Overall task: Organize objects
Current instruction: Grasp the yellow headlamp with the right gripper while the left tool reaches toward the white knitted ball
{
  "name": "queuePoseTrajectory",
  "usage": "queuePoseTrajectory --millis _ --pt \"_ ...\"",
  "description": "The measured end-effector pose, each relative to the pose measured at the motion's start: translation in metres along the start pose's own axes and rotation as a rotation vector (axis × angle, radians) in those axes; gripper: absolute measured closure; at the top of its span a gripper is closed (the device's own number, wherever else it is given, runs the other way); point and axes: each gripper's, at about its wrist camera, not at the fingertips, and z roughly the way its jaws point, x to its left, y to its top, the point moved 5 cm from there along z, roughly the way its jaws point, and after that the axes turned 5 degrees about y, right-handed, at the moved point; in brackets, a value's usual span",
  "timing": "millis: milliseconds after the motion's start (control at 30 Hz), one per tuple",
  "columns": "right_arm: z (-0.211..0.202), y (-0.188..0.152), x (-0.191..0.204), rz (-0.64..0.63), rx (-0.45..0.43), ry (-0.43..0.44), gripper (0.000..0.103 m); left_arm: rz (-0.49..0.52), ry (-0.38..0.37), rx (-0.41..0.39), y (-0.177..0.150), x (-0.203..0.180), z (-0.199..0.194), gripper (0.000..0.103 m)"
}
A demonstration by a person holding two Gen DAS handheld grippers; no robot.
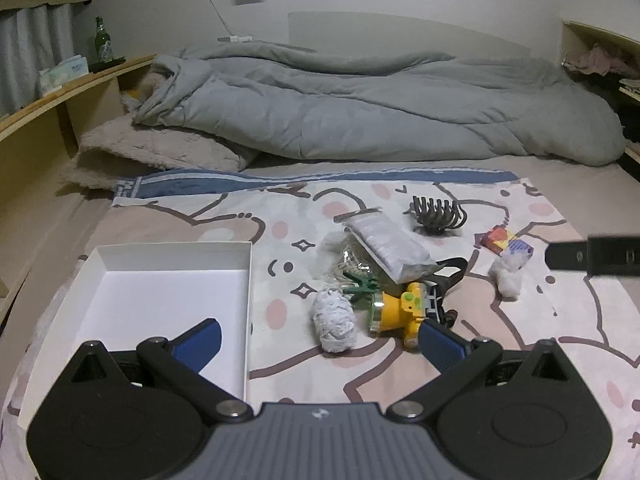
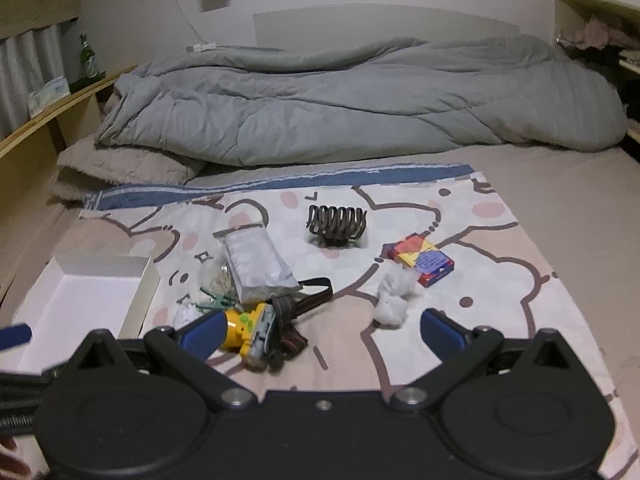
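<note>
A white open box (image 1: 168, 280) lies on the patterned cloth at the left; it also shows in the right wrist view (image 2: 80, 296). Right of it lies a cluster: a white wad (image 1: 334, 318), a yellow headlamp (image 1: 400, 312) with a dark strap, a silver packet (image 1: 388, 246), green clips (image 1: 362, 286). Further right are a dark hair claw (image 1: 438, 216), a colourful small box (image 1: 506, 240) and a white fluffy wad (image 1: 508, 276). My left gripper (image 1: 320, 338) is open and empty, just before the box and the wad. My right gripper (image 2: 320, 330) is open and empty, over the headlamp (image 2: 248, 330).
A rumpled grey duvet (image 1: 360, 108) and a beige blanket (image 1: 160, 148) fill the back of the bed. A wooden shelf (image 1: 52, 112) with a green bottle (image 1: 102, 42) runs along the left. Bare sheet lies to the right of the cloth.
</note>
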Motion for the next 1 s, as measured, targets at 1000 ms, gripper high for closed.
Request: queuePoseTrajectory --millis 1000 --pt "0.159 -0.042 0.111 -1.052 0.281 0.347 0.04 -0.218 -0.062 0.195 0.019 0.05 0.103 0.018"
